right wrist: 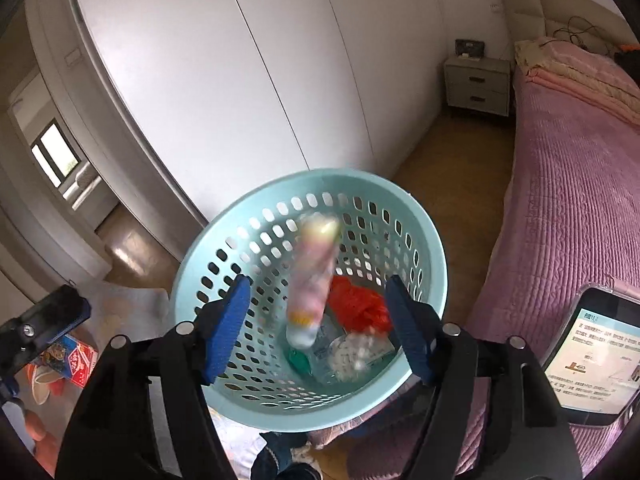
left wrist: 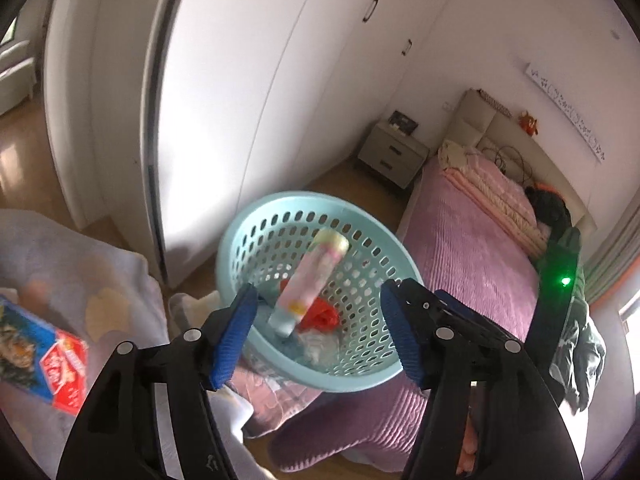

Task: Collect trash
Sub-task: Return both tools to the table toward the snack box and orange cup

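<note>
A pale blue perforated basket (left wrist: 280,200) (right wrist: 320,178) sits tilted just ahead of both grippers. A pink and white bottle (left wrist: 312,276) (right wrist: 314,276), blurred, stands slanted inside it, base down. Under it lie a crumpled red bag (left wrist: 324,314) (right wrist: 358,304), a white wad (right wrist: 354,354) and a green scrap (right wrist: 300,360). My left gripper (left wrist: 316,304) is open over the basket's near rim with nothing between its blue pads. My right gripper (right wrist: 318,292) is open in the same spot, pads apart from the bottle.
A bed with a pink cover (left wrist: 460,260) (right wrist: 580,180) runs along the right. White wardrobe doors (left wrist: 240,100) and a nightstand (left wrist: 394,152) stand behind. A red and blue box (left wrist: 48,360) (right wrist: 76,356) lies at the left. A lit phone (right wrist: 592,356) rests on the bed.
</note>
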Demonstrator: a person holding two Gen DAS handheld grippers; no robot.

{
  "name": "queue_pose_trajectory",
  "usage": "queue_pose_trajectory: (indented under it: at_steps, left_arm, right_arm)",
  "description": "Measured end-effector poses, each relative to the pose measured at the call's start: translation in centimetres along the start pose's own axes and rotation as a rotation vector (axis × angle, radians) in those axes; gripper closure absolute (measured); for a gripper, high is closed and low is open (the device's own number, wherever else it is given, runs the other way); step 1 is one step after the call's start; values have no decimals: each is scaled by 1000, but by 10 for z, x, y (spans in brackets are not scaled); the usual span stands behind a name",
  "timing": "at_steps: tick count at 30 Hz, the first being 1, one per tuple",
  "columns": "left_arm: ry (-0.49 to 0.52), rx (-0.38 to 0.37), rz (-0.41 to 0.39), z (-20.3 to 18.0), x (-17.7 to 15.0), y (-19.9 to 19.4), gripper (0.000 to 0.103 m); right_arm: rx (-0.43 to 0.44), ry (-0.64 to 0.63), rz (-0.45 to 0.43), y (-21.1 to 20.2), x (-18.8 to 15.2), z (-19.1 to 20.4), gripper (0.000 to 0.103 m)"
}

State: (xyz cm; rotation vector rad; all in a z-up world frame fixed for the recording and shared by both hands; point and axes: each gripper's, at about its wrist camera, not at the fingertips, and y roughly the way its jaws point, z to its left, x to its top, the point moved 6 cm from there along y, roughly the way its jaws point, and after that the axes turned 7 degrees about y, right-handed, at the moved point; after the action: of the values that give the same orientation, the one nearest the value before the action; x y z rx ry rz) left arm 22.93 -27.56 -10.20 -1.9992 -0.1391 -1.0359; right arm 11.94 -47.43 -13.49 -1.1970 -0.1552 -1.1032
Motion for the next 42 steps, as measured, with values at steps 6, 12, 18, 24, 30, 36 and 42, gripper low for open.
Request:
queue_pose_trajectory:
  at_steps: [6,12,18,24,30,36,42]
  left_arm:
    - [15,22,-75,2,-2,-48,41]
    - [25,102,-183,14,-4,-116,35]
    - [-43,264,-270,59,-6,-182,35]
    - [-167,499,-304,136,-25,-242,30]
    - [-347,665,-267,234,-61,-275,30]
    - [-527,766,-219,321,-102,-281,30]
    - [-632,685,-220,345,-123,-267,29]
  right_arm:
    - [67,-61,-9,-19,-5,25,37]
    - [144,-161,-30,-44,-18,75,37]
    - [253,-293,-46,-63,-37,140,37]
    - [340,-429,-27,-61,-69,201,37]
    - [395,-539,39,-45,-105,246,36]
    - [412,-632,108,-14,-132,267,30]
    - [443,-722,171,9,-147,279,25]
